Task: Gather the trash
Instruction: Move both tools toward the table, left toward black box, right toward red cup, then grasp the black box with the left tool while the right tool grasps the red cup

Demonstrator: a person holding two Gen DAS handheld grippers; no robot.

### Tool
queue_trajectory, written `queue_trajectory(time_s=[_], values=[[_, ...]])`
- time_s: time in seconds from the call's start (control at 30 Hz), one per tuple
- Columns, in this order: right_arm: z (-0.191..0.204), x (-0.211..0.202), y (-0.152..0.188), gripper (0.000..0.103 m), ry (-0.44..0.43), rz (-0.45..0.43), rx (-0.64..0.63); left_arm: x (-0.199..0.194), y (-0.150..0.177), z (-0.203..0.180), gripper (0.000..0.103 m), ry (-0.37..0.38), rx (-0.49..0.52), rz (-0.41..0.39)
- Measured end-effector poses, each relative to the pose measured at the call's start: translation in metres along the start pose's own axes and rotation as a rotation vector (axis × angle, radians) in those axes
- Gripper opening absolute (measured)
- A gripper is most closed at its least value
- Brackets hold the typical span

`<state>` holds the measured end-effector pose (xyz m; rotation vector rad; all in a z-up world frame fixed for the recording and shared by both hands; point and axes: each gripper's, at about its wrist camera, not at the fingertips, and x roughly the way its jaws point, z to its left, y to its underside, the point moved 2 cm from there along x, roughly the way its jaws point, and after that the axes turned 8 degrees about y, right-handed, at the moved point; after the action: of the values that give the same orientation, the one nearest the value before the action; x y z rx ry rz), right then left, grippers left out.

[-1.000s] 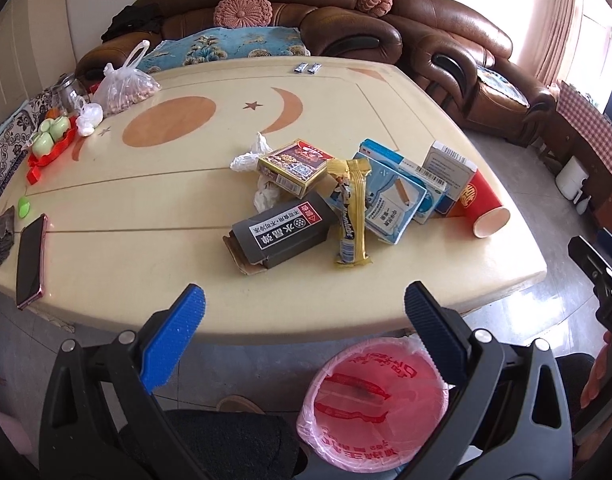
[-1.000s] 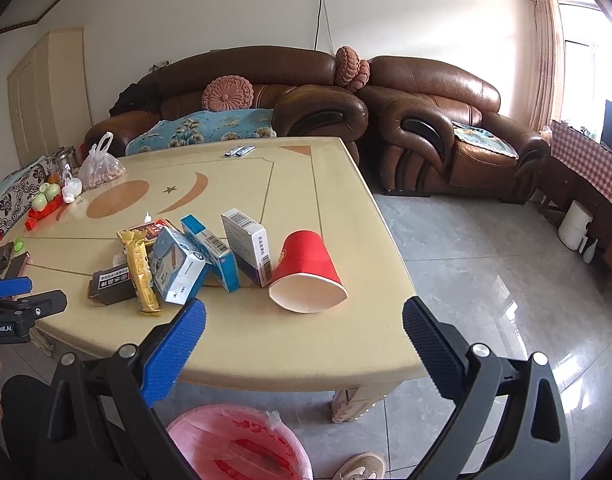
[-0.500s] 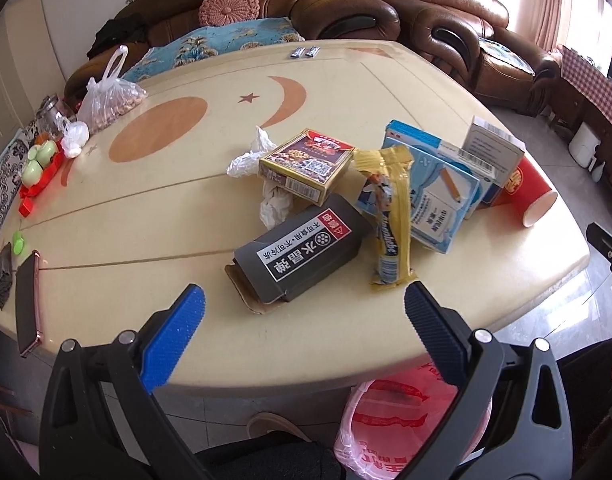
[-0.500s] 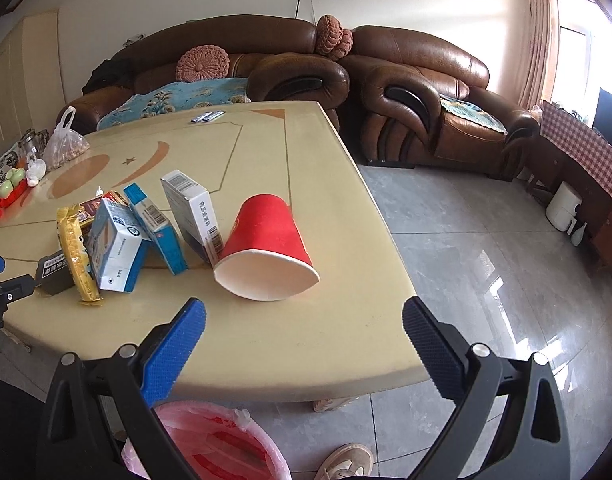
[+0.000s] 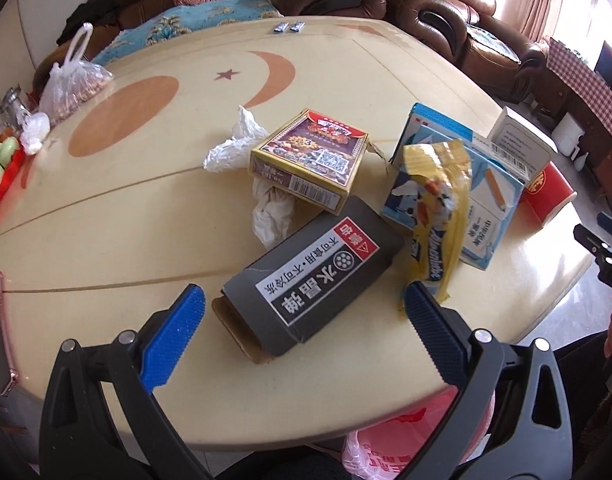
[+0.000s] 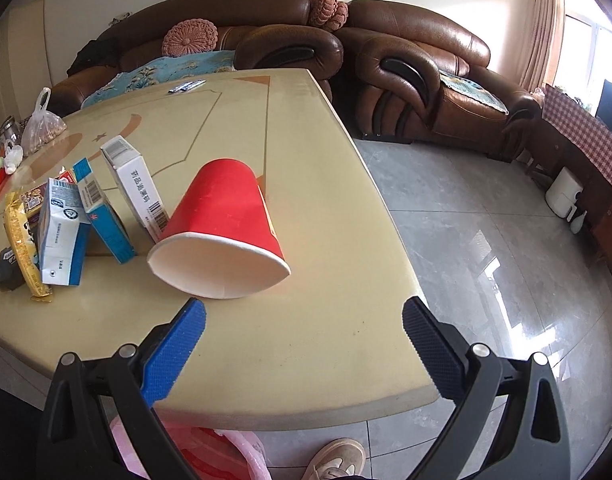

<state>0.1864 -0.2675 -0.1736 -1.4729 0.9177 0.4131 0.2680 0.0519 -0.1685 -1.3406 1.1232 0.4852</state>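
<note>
Left wrist: left tool [image 5: 302,312] wide open, empty, approaching grey box [image 5: 312,278] on bench [image 5: 126,216]. Right tool [image 6: 304,320] open, empty, before red cup [image 6: 226,232]. Next: close, drop into pink bin bag [image 5: 390,440] beneath bench edge.

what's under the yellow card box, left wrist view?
Crumpled white tissue sticks out from beneath the yellow card box, with more white wrap at its far left corner. The box's near edge rests on the dark grey box. Anything further underneath is covered.
</note>
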Motion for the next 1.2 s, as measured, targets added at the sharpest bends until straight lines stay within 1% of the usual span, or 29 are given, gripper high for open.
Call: queue_trajectory(time_s=[0.13, 0.27, 0.43, 0.47, 0.6, 0.7, 0.77, 0.8, 0.83, 0.87, 0.9, 0.93, 0.97, 1.03, 1.07, 1.1, 1.13, 1.2], values=[[0.005, 0.013, -0.005, 0.097, -0.020, -0.010, -0.024, 0.012, -0.007, 0.010, 0.098, 0.060, 0.001, 0.018], [0.011, 0.024, -0.011, 0.097, -0.040, -0.034, -0.052, 0.019, -0.012, 0.016, 0.098, 0.113, 0.027, 0.027], [0.017, 0.036, -0.011, 0.097, -0.034, -0.057, -0.080, 0.024, -0.012, 0.018, 0.098, 0.216, 0.078, 0.035], [0.017, 0.038, -0.010, 0.097, -0.034, -0.057, -0.082, 0.025, -0.012, 0.018, 0.098, 0.224, 0.088, 0.036], [0.017, 0.047, -0.009, 0.096, -0.064, -0.048, -0.061, 0.033, -0.010, 0.017, 0.098, 0.193, 0.132, 0.045], [0.014, 0.050, -0.010, 0.094, -0.079, -0.046, -0.037, 0.035, -0.009, 0.013, 0.098, 0.183, 0.166, 0.046], [0.014, 0.050, -0.011, 0.090, -0.087, -0.051, -0.034, 0.035, -0.007, 0.009, 0.098, 0.175, 0.191, 0.048], [0.015, 0.049, -0.012, 0.084, -0.093, -0.054, -0.033, 0.034, -0.005, 0.007, 0.098, 0.166, 0.201, 0.048], [0.016, 0.049, -0.014, 0.081, -0.098, -0.057, -0.033, 0.035, -0.004, 0.005, 0.098, 0.156, 0.211, 0.048], [0.017, 0.049, -0.014, 0.081, -0.098, -0.057, -0.034, 0.034, -0.003, 0.004, 0.098, 0.149, 0.217, 0.048], [0.018, 0.049, -0.014, 0.078, -0.104, -0.060, -0.034, 0.034, -0.003, 0.002, 0.098, 0.144, 0.221, 0.047], [0.019, 0.048, -0.014, 0.070, -0.108, -0.063, -0.035, 0.034, -0.002, 0.001, 0.098, 0.140, 0.227, 0.046], [0.020, 0.048, -0.014, 0.066, -0.115, -0.066, -0.031, 0.034, -0.001, 0.000, 0.098, 0.138, 0.231, 0.044], [0.020, 0.047, -0.014, 0.048, -0.121, -0.072, -0.030, 0.033, 0.000, -0.002, 0.098, 0.120, 0.234, 0.038], [0.020, 0.047, -0.014, 0.044, -0.116, -0.073, -0.030, 0.032, 0.001, -0.004, 0.098, 0.104, 0.234, 0.029], [0.020, 0.047, -0.015, 0.038, -0.118, -0.071, -0.028, 0.031, 0.001, -0.004, 0.097, 0.092, 0.234, 0.020], [0.019, 0.047, -0.014, 0.029, -0.127, -0.073, -0.019, 0.029, 0.002, -0.006, 0.097, 0.086, 0.231, 0.014], [0.017, 0.047, -0.014, 0.024, -0.121, -0.066, -0.002, 0.026, 0.003, -0.008, 0.088, 0.093, 0.226, 0.014]])
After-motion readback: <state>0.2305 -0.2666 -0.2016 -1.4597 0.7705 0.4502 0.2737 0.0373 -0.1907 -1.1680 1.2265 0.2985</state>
